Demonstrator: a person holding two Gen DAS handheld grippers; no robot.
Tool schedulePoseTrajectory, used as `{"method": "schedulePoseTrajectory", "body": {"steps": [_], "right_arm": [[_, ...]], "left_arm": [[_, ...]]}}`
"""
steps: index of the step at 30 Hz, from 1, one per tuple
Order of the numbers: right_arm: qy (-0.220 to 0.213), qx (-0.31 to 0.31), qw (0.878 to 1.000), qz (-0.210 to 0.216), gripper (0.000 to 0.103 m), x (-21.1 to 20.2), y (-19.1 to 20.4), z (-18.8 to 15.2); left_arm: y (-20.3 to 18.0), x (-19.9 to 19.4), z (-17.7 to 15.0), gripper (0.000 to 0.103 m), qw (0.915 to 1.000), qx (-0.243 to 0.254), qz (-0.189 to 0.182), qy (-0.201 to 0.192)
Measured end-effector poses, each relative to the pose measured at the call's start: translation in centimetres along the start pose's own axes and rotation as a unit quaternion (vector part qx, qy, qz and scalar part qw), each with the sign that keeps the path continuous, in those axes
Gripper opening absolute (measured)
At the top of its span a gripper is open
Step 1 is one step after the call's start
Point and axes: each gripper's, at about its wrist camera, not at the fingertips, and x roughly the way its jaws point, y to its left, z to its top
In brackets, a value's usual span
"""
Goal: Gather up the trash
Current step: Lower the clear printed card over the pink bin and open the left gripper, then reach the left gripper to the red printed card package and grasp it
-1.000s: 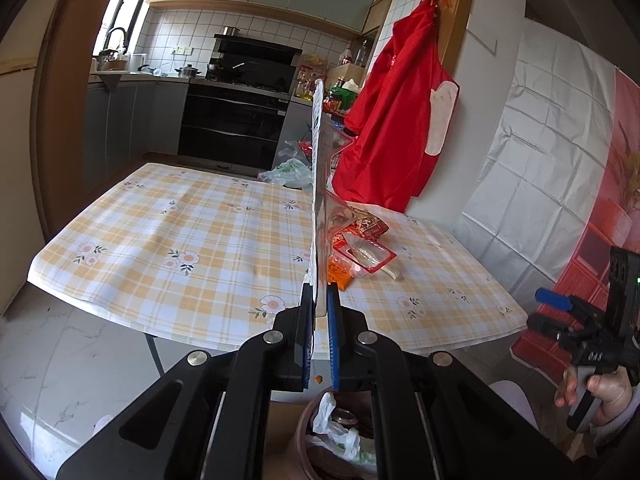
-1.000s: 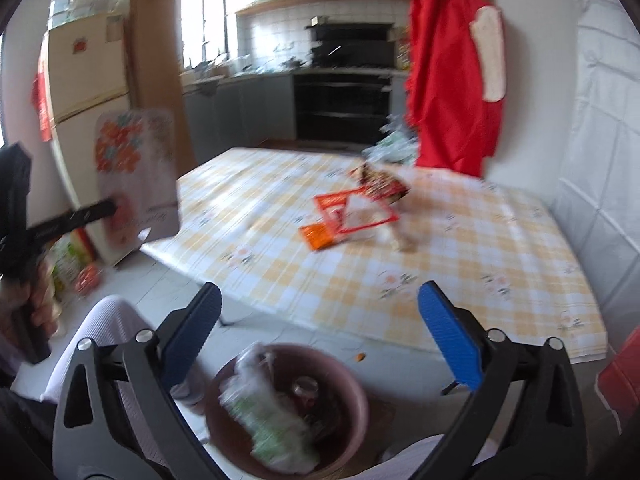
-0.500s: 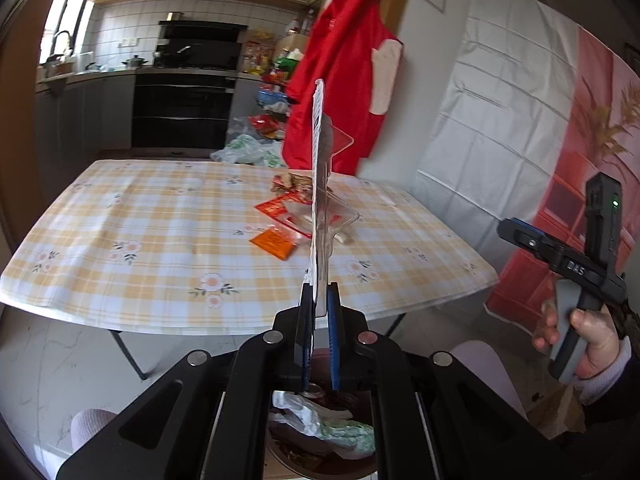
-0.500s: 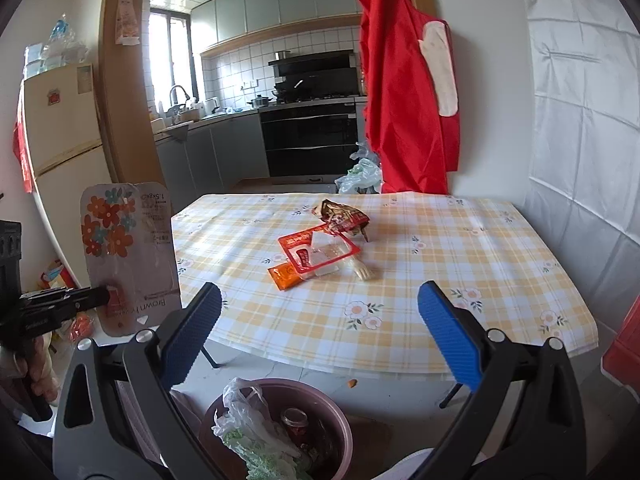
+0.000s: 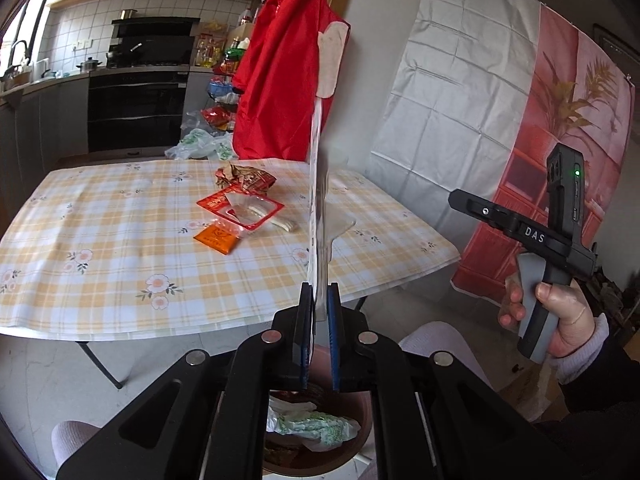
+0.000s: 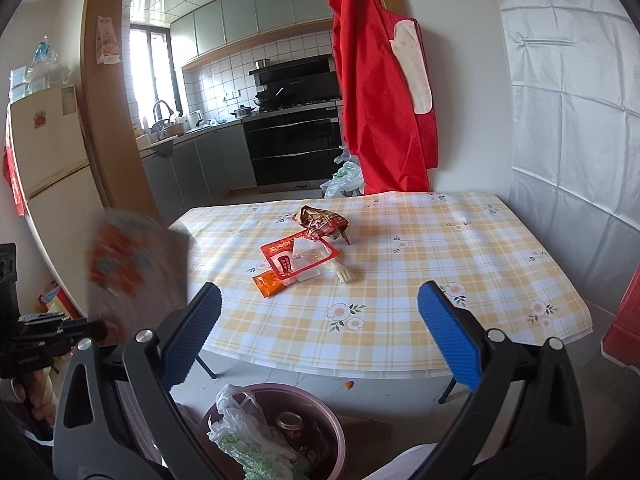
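My left gripper [image 5: 319, 296] holds a flat flower-printed package [image 5: 319, 200] edge-on between its blue pads. The jaws are opening, a gap shows beside the sheet, and the package is blurred [image 6: 136, 272]. Below it stands a brown bin [image 5: 362, 412] with a plastic bag and a jar inside [image 6: 334, 424]. My right gripper [image 6: 320, 292] is open and empty above the bin, facing the table. On the checked table [image 6: 440, 280] lie a red-rimmed clear tray [image 6: 300, 258], an orange sachet [image 6: 270, 284], a crumpled brown-red wrapper [image 6: 322, 220] and a white scrap [image 6: 344, 274].
A red apron [image 6: 380, 100] hangs on the wall behind the table. A fridge [image 6: 52, 180] stands at the left, with kitchen counters and an oven beyond. Plastic bags [image 6: 344, 176] lie on the floor past the table. A person's knees flank the bin.
The left gripper's pads have parted slightly and the package between them now looks blurred. Both hands have swung sideways over the bin, and the right gripper has come closer in the left view.
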Motion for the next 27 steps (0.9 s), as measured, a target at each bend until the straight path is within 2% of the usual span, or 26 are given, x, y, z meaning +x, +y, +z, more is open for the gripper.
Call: {"method": "schedulePoseTrajectory", "body": {"steps": [1, 2, 3, 7, 9, 17, 27], "right_arm": [[0.001, 0.0, 1.0, 0.0, 0.097, 0.1, 0.0, 0.0], [0.001, 0.0, 1.0, 0.0, 0.097, 0.2, 0.1, -0.1], [0.002, -0.001, 1.0, 0.0, 0.097, 0.1, 0.1, -0.1], [0.005, -0.004, 1.0, 0.001, 0.097, 0.3, 0.4, -0.2], [0.007, -0.005, 1.0, 0.001, 0.097, 0.4, 0.5, -0.1], [0.011, -0.005, 1.0, -0.002, 0.097, 0.7, 0.4, -0.2], [0.036, 0.005, 0.999, -0.01, 0.097, 3.5, -1.0, -0.8]], "left_arm": [[0.1, 0.1, 0.0, 0.025, 1.0, -0.002, -0.005, 0.003], [0.2, 0.1, -0.1, 0.047, 1.0, -0.004, -0.006, 0.004], [0.4, -0.1, -0.2, 0.055, 1.0, -0.008, -0.002, -0.002], [1.3, -0.6, 0.1, 0.061, 0.9996, -0.023, 0.012, -0.011], [1.9, -0.8, 0.2, 0.07, 0.9991, -0.031, 0.025, -0.016], [3.7, -1.1, 0.4, 0.081, 0.9959, -0.051, 0.071, -0.024], [6.8, 0.9, 1.1, 0.082, 0.9912, -0.07, 0.111, -0.011]]}}
